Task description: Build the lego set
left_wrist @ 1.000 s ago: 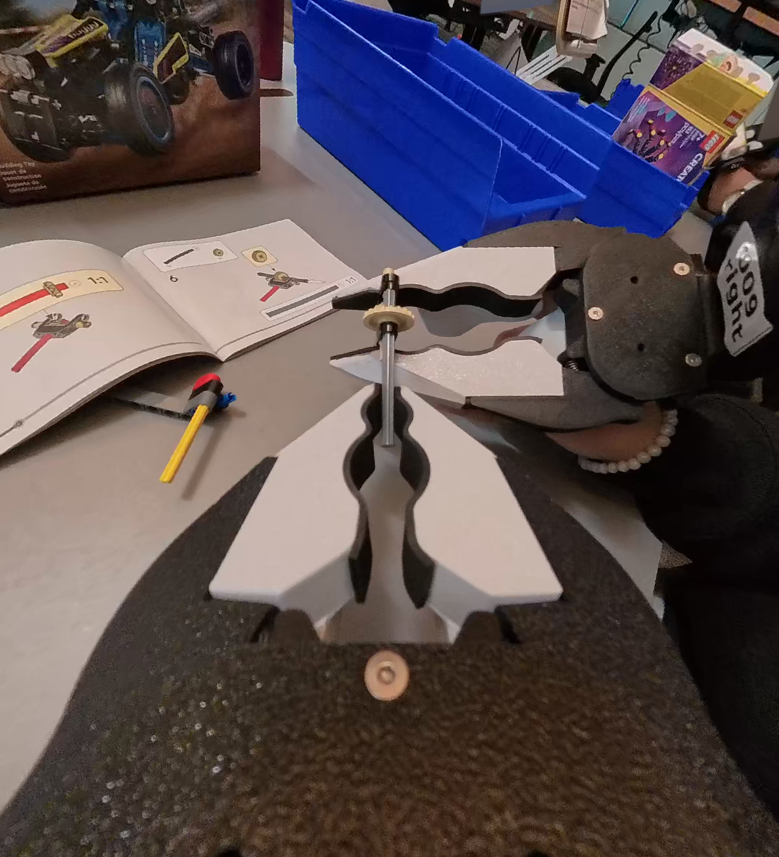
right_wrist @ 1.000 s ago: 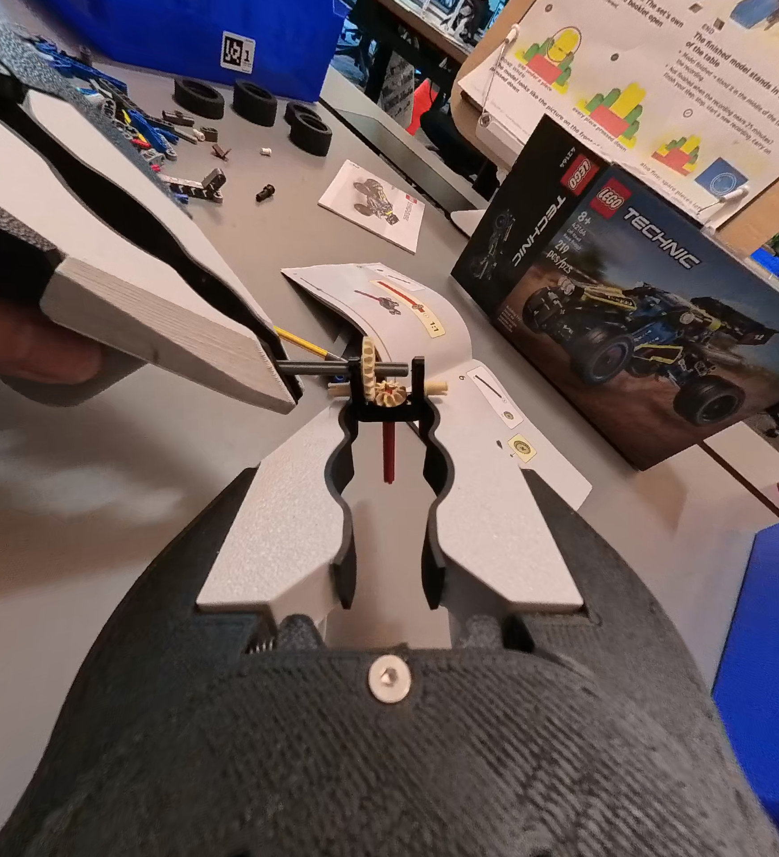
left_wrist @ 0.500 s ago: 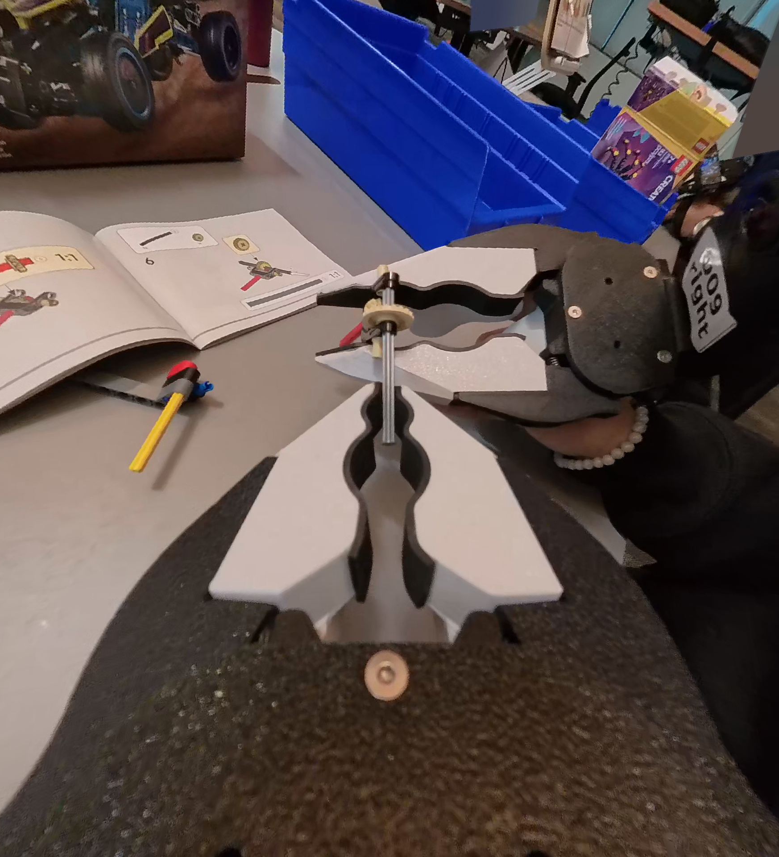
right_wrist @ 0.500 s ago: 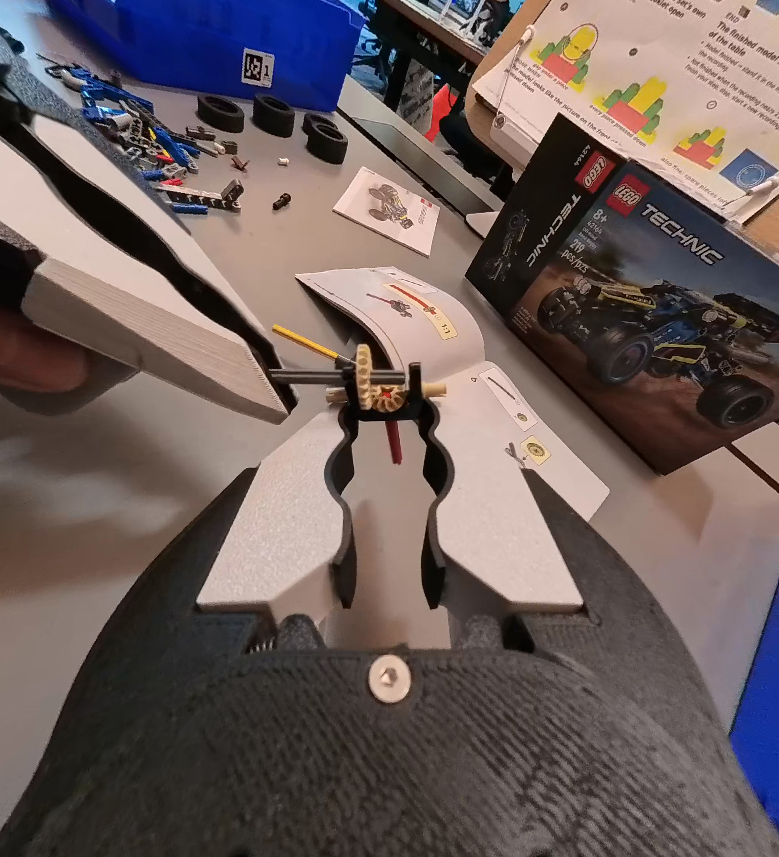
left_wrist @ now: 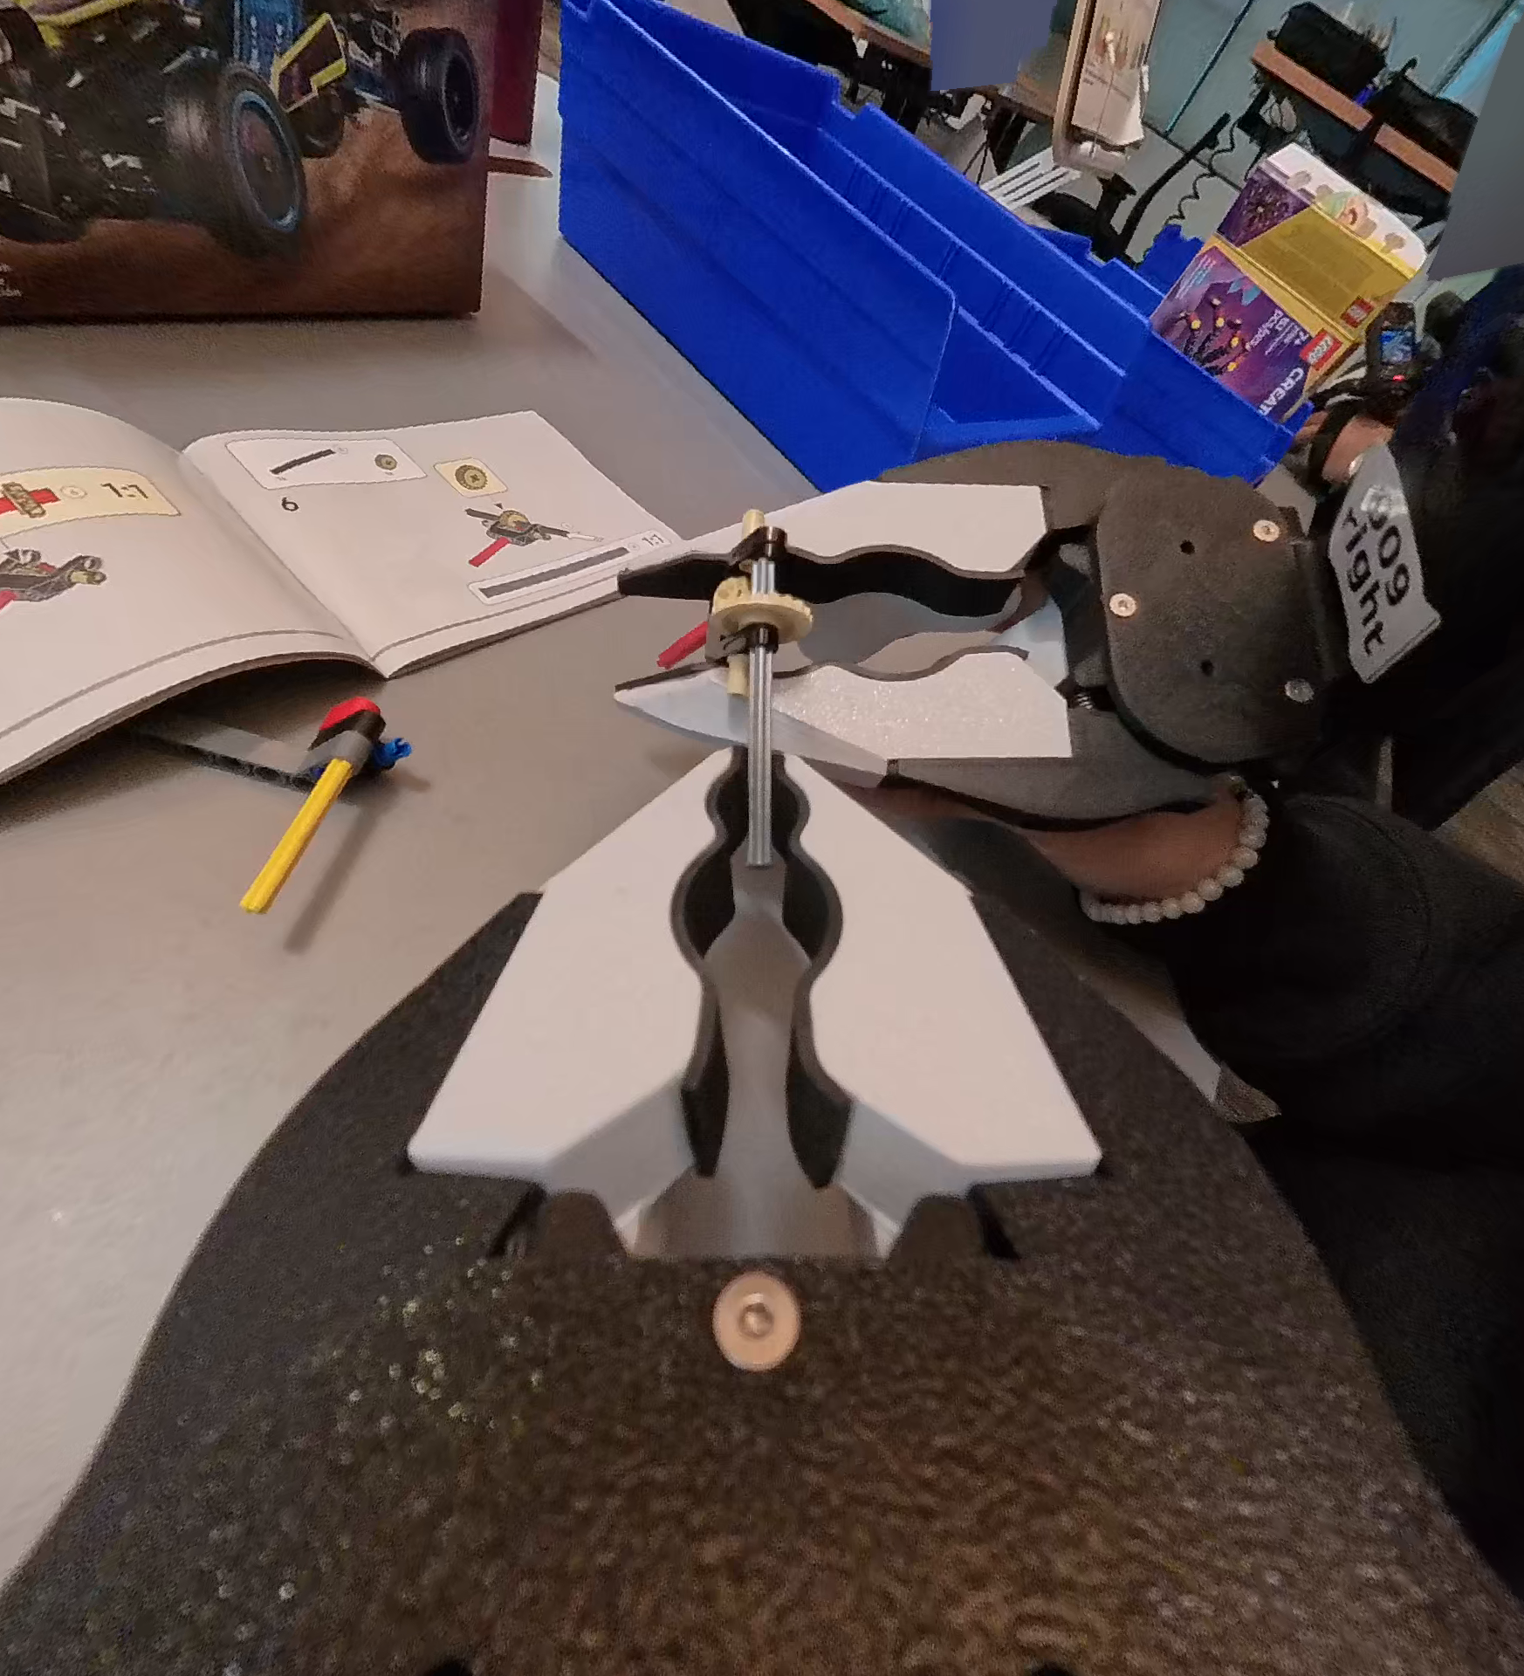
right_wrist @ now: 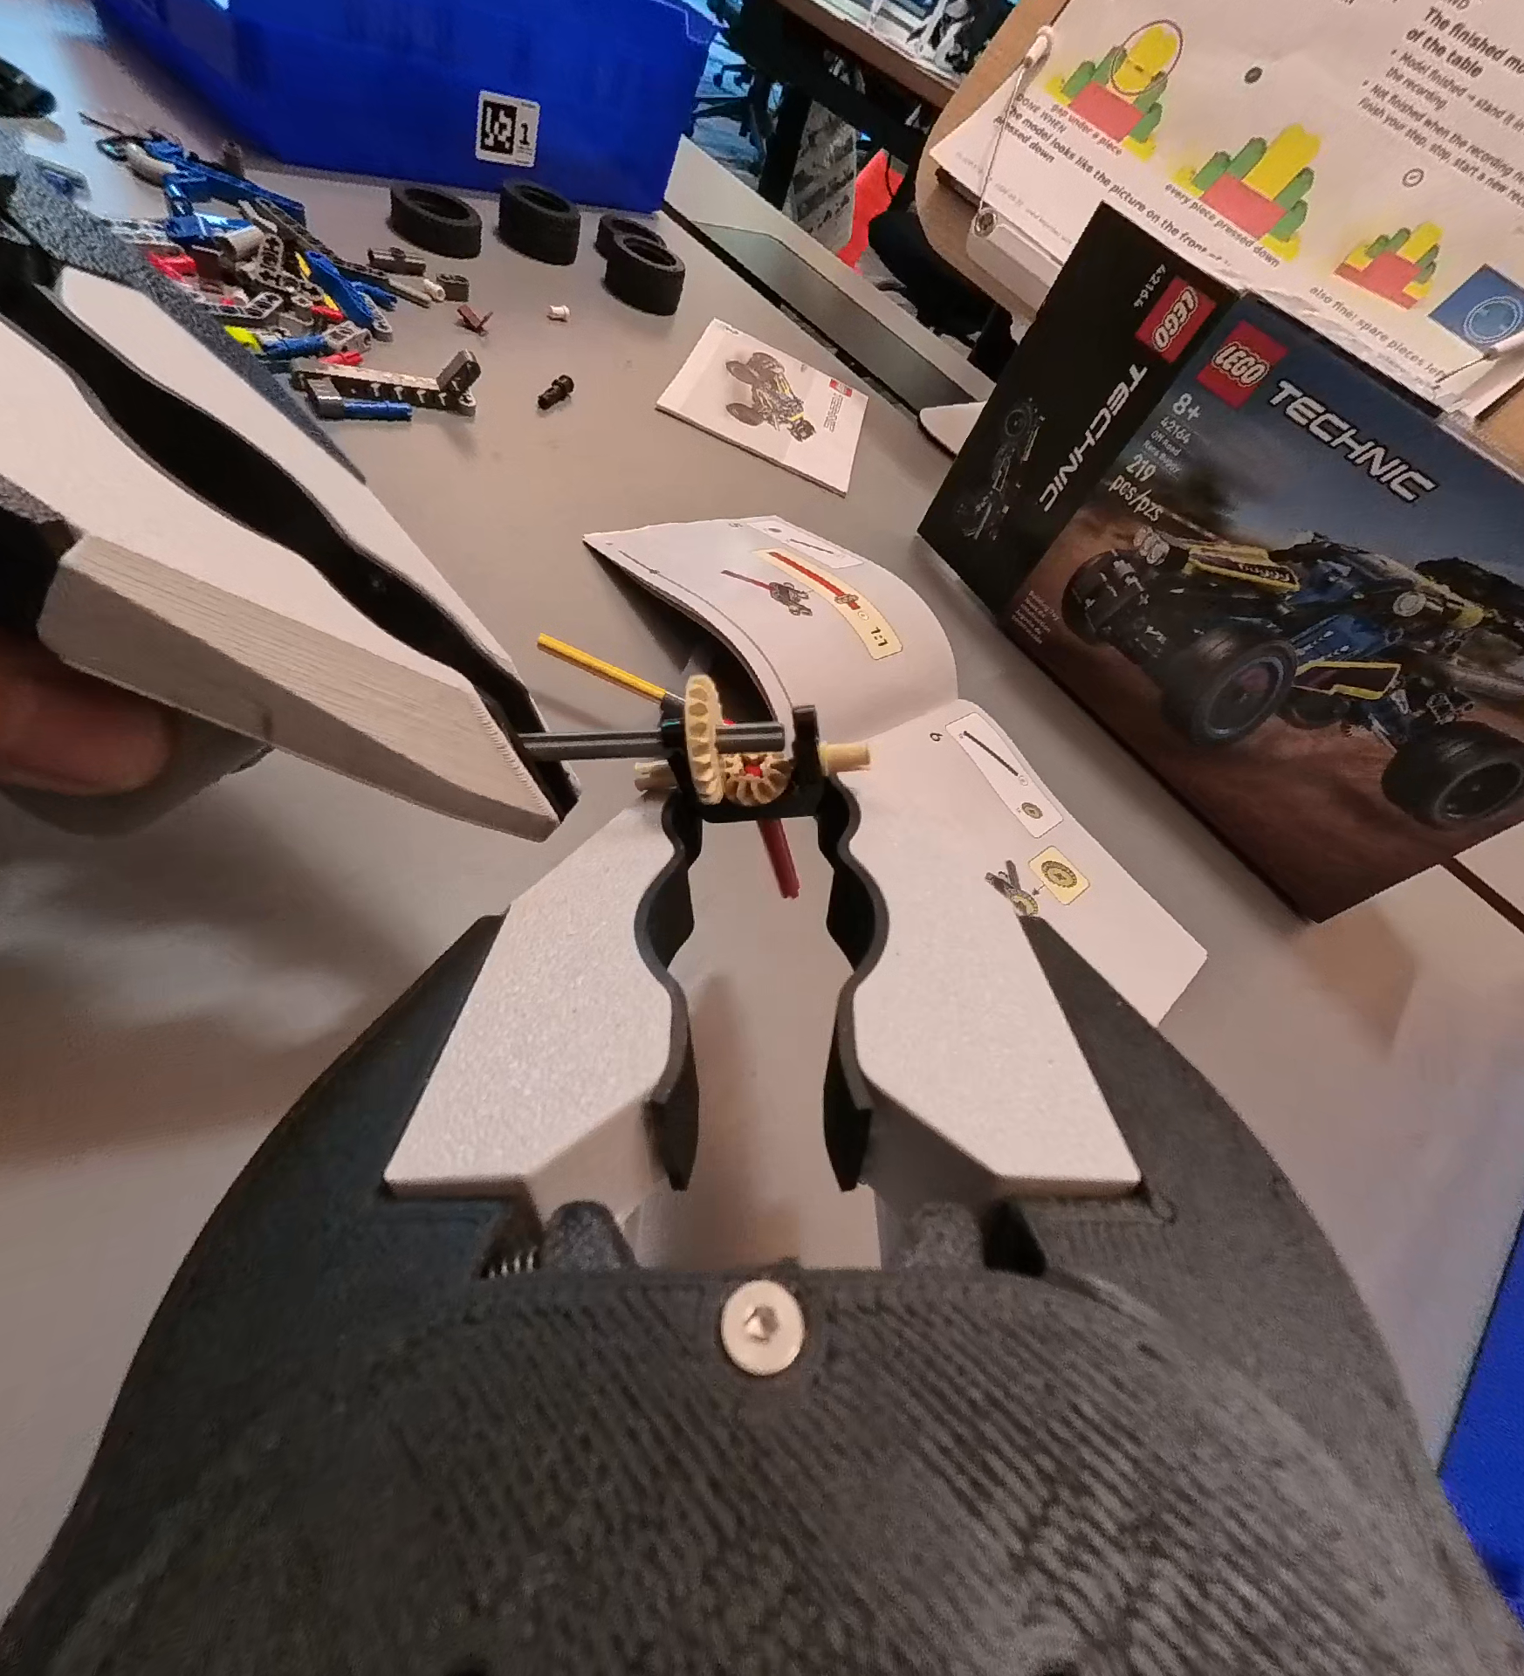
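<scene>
My left gripper (left_wrist: 758,780) is shut on a dark grey axle (left_wrist: 760,725) that points forward. The axle (right_wrist: 600,745) runs through a tan bevel gear (right_wrist: 702,736) into a small black frame (right_wrist: 754,798). My right gripper (right_wrist: 754,812) is shut on that black frame, which also holds a second tan gear (right_wrist: 751,782), a red axle (right_wrist: 781,862) and tan pins. In the left wrist view the right gripper (left_wrist: 668,635) comes in from the right, holding the gear assembly (left_wrist: 754,608) above the table. The left gripper also shows in the right wrist view (right_wrist: 541,771), at left.
An open instruction booklet (left_wrist: 196,544) lies on the grey table with a yellow axle part (left_wrist: 314,807) at its edge. The set box (right_wrist: 1284,580) stands behind it. Loose pieces (right_wrist: 305,308) and black tyres (right_wrist: 541,222) lie far left near a blue bin (right_wrist: 396,82). Blue bins (left_wrist: 786,272) stand at right. The tips of one gripper are about 5 cm away from the tips of the other.
Both grippers have moved together slightly over the table, still joined at the axle. The grey axle sits a little deeper through the gear and frame. The grips are unchanged.
</scene>
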A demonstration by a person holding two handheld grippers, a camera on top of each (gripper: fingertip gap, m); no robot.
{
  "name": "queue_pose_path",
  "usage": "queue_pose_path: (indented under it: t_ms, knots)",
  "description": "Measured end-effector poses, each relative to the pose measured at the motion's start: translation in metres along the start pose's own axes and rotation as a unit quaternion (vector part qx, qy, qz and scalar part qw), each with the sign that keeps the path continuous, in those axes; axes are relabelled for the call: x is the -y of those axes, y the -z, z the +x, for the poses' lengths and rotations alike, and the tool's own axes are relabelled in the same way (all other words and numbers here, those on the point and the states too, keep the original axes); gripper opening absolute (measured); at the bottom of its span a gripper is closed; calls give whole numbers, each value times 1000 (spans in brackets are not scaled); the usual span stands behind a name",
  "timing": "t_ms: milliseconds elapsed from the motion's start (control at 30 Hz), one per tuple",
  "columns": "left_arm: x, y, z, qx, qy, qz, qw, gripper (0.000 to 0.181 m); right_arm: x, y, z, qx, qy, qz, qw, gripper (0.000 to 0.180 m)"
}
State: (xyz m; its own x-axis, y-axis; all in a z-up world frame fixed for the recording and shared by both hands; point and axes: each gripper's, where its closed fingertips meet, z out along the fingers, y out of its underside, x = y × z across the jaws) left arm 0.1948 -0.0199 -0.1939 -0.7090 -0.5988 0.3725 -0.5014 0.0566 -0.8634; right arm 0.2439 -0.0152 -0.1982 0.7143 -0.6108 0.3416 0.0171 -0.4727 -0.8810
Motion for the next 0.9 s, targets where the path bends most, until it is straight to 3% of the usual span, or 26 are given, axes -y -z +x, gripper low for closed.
queue_pose_path:
  t_ms: [200,333,500,733,800,900]
  knots:
    - [0,1,1,-5,6,7,1000,3,1,0,-1,7,-7,4,1000,24]
    - [7,9,14,-79,80,26,993,2,15,6,-5,24,22,64,997,24]
    - [16,20,30,-215,227,46,949,1,30,13,-10,21,68,132,989,27]
    - [17,31,37,-279,277,38,919,2,38,19,-14,5,128,154,980,24]
    - [16,32,33,-267,264,37,926,1,37,19,-16,14,125,149,981,24]
    - [15,29,22,-182,155,44,970,2,32,15,-16,23,91,116,989,24]
